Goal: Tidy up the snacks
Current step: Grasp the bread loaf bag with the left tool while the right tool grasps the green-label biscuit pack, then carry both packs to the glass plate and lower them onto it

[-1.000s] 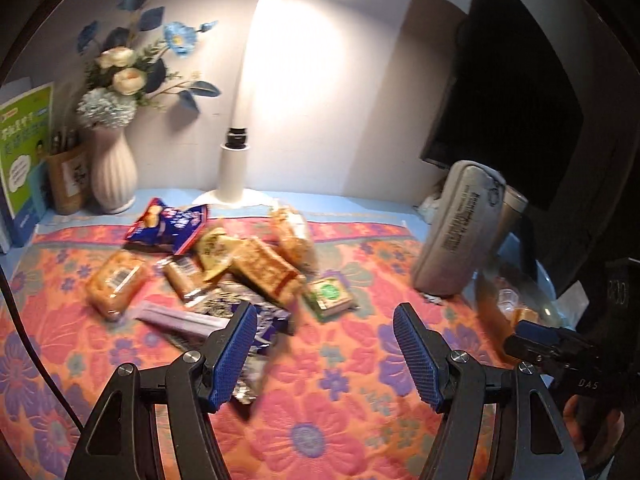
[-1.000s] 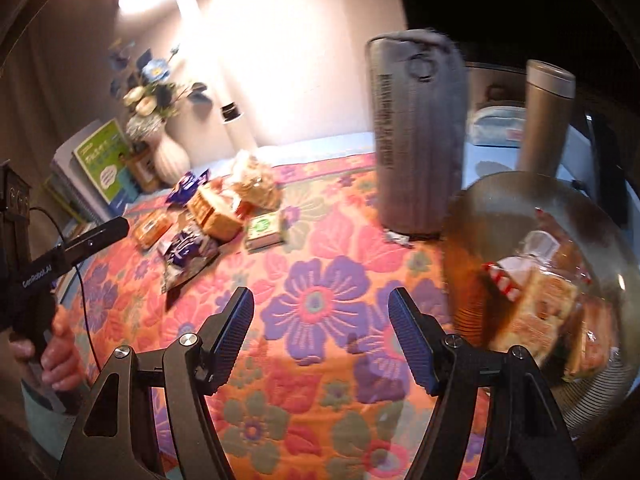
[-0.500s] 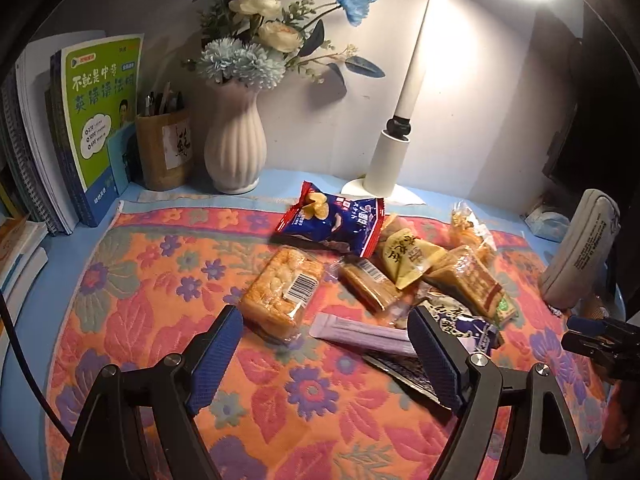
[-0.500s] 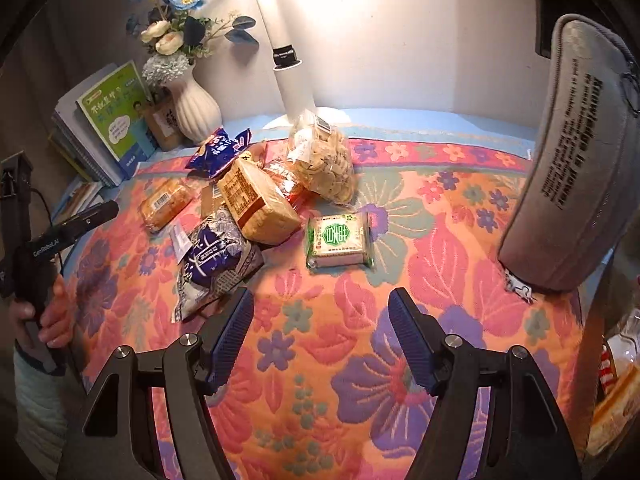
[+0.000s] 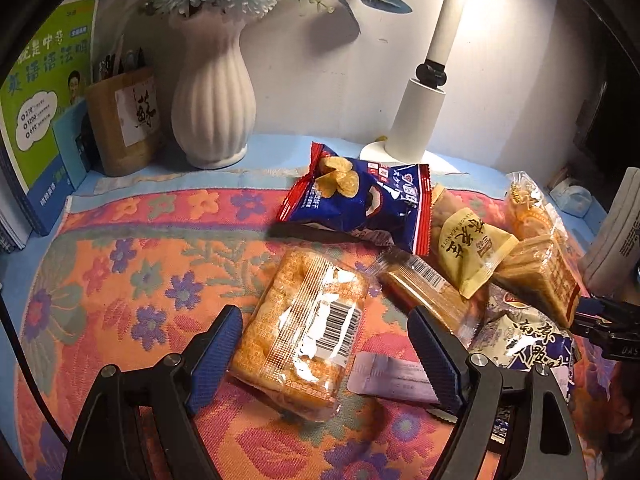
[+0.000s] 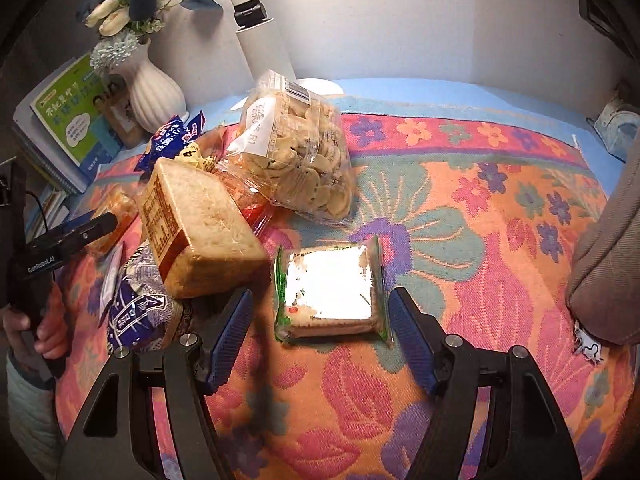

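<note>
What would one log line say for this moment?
left gripper: open, astride pastry pack | right gripper: open, astride biscuit pack | nothing lifted

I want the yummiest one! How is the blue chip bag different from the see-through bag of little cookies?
The blue chip bag is printed and hides its food; the clear cookie bag shows pale round pieces. The chip bag looks flatter; the cookie bag is puffed and heaped. Both lie sealed on the flowered cloth.

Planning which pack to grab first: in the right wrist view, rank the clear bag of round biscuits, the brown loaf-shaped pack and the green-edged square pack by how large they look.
1. Clear bag of round biscuits.
2. Brown loaf-shaped pack, close behind, so that order is unsure.
3. Green-edged square pack, smallest though nearest the camera.
</note>
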A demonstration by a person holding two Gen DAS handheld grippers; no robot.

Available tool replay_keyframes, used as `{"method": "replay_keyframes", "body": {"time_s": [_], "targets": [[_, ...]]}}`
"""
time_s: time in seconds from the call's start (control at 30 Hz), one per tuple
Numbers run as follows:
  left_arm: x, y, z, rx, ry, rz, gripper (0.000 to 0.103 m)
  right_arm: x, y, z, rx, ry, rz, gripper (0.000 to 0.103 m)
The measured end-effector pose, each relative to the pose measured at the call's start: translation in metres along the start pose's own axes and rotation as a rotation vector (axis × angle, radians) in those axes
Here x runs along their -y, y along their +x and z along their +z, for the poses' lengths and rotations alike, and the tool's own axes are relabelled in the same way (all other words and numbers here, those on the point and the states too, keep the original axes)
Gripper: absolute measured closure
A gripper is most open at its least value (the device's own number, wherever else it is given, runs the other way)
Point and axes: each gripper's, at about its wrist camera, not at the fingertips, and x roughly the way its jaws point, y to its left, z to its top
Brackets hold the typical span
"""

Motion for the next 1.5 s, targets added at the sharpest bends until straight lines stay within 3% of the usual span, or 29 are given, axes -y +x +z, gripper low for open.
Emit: {"method": "replay_keyframes", "body": {"time_s": [0.07,0.17,0.23,0.27,0.33,0.4,0.6,0.87,1.13,1.5], "targets": [[-0.002,0.004,-0.001,-0.028,-0.011,-0.014,0.021,-0.005,0.002,-0.002,0.019,-0.032,-0.029,0.033],[-0.004,0.000,-0.003,-0.002,-0.022,-0.034,0.021,-0.012,0.004,-0.004,0.029,-0.066,-0.080,0.034],[-0.003,0.001,-0.004,-0.008,-0.015,-0.035,0.021,-0.016,0.005,-0.006,0.035,-0.089,-0.115,0.039],[-0.001,0.001,-0.004,-0.007,-0.009,-0.029,0.021,-0.017,0.006,-0.007,0.038,-0.099,-0.129,0.046],[0.001,0.003,-0.007,-0.011,0.006,-0.012,0.034,-0.020,0.005,-0.008,0.044,-0.112,-0.139,0.051],[0.005,0.007,-0.009,-0.030,0.025,-0.003,0.055,-0.021,0.005,-0.009,0.048,-0.119,-0.148,0.052],[0.020,0.005,-0.011,-0.001,0.091,0.056,0.057,-0.020,0.003,-0.011,0.052,-0.115,-0.141,0.053],[0.021,-0.002,-0.010,0.022,0.089,0.098,0.057,-0.018,-0.006,-0.023,0.050,-0.090,-0.122,0.054],[0.027,-0.041,-0.037,0.055,0.033,0.060,0.057,-0.009,-0.042,-0.071,0.052,-0.070,-0.126,0.054],[0.093,-0.101,-0.069,0.104,0.123,-0.014,0.057,0.014,-0.088,-0.122,0.058,0.031,-0.085,0.054]]}}
